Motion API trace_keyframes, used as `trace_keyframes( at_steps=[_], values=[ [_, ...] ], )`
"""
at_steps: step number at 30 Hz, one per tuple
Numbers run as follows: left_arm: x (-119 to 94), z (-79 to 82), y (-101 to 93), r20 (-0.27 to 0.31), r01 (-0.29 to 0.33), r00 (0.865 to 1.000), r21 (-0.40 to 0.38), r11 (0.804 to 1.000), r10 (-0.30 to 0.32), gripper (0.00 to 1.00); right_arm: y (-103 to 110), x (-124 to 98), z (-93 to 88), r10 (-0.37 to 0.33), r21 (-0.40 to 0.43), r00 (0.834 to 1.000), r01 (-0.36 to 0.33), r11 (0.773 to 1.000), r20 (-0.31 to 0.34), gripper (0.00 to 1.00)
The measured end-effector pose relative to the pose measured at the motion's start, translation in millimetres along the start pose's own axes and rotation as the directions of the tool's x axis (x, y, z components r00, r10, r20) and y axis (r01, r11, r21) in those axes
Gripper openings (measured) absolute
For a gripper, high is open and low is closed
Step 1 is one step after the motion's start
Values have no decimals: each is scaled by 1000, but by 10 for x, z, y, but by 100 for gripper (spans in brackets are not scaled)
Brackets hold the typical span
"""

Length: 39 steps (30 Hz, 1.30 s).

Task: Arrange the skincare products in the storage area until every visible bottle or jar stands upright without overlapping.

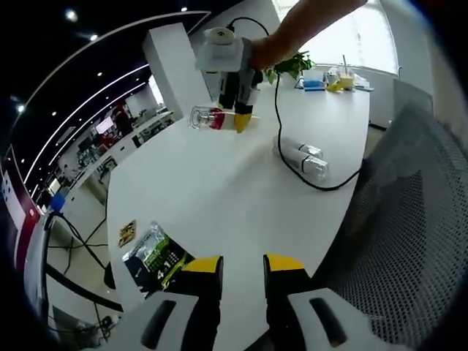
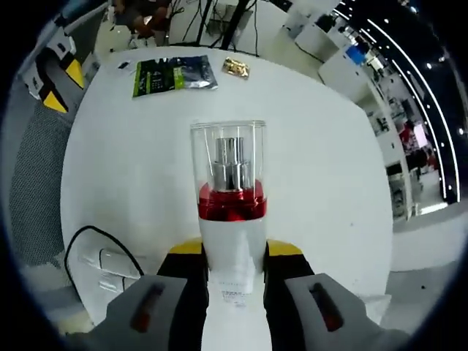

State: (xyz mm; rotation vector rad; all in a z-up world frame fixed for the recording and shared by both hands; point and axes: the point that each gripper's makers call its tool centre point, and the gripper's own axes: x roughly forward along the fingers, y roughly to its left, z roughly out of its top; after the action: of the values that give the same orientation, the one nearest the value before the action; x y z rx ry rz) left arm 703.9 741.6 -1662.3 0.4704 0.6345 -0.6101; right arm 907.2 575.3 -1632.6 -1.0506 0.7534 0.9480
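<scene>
Carrying one bottle (image 2: 229,219): right gripper (image 2: 229,257) pinches its white body, clear cap forward, held level above the table (image 2: 131,168). Left gripper (image 1: 242,268) near, jaws spread, empty. Next, likely: tip upright, set down clear of two bottles (image 1: 307,157) lying far right.
</scene>
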Motion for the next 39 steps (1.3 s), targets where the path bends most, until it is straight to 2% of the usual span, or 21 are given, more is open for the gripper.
trace_keyframes(
  at_steps=[5,6,8,11,14,18,20,21,22,23,25,26,28,29,31,34,39],
  values=[
    [-2,11,-26,6,9,1000,15,1000,-9,22,-62,-215,190,-58,22,997,57,998,50,25],
    [-2,14,-33,7,11,1000,18,1000,-11,22,-92,-288,269,-87,31,993,84,996,81,25],
    [-2,21,-40,10,14,1000,23,1000,-15,22,-102,-402,353,-112,45,988,108,993,103,25],
    [3,11,-58,3,21,1000,39,999,-21,22,-114,-639,523,-175,112,972,158,981,158,25],
    [-9,14,-51,2,20,1000,43,999,-20,22,-118,-867,675,-226,204,947,181,962,228,25],
    [-36,51,-47,14,24,1000,44,999,-25,22,-92,-1125,805,-303,278,913,227,933,272,25],
    [-55,84,-22,25,19,999,41,999,-20,22,-31,-1246,903,-307,313,898,207,927,316,25],
    [-56,85,-20,19,23,1000,35,999,-24,22,-34,-1317,952,-329,329,880,216,919,342,25],
    [-56,89,-22,18,26,999,29,999,-27,22,-23,-1360,970,-335,342,875,214,915,350,25],
    [-63,95,-21,18,26,999,38,999,-27,22,-27,-1426,1001,-357,381,857,209,900,372,25],
    [-65,99,-15,18,26,999,31,999,-27,22,-15,-1499,1027,-366,424,840,185,887,400,25],
    [-58,80,-22,10,30,999,28,999,-30,22,-10,-1558,1055,-382,455,820,171,874,425,25],
    [-39,38,-31,-13,32,999,32,999,-32,22,19,-1602,1077,-378,475,813,144,868,444,25],
    [-37,20,-40,-24,37,999,31,999,-37,22,37,-1650,1093,-376,493,802,118,862,464,25],
    [-26,1,-53,-36,45,998,26,999,-44,22,52,-1706,1097,-375,498,797,109,860,473,25],
    [-19,-37,-72,-57,56,997,26,998,-54,22,44,-1815,1098,-381,529,769,66,846,513,25],
    [-11,-61,-54,-76,46,996,17,999,-45,22,85,-1936,1058,-379,537,739,28,843,558,25]
  ],
)
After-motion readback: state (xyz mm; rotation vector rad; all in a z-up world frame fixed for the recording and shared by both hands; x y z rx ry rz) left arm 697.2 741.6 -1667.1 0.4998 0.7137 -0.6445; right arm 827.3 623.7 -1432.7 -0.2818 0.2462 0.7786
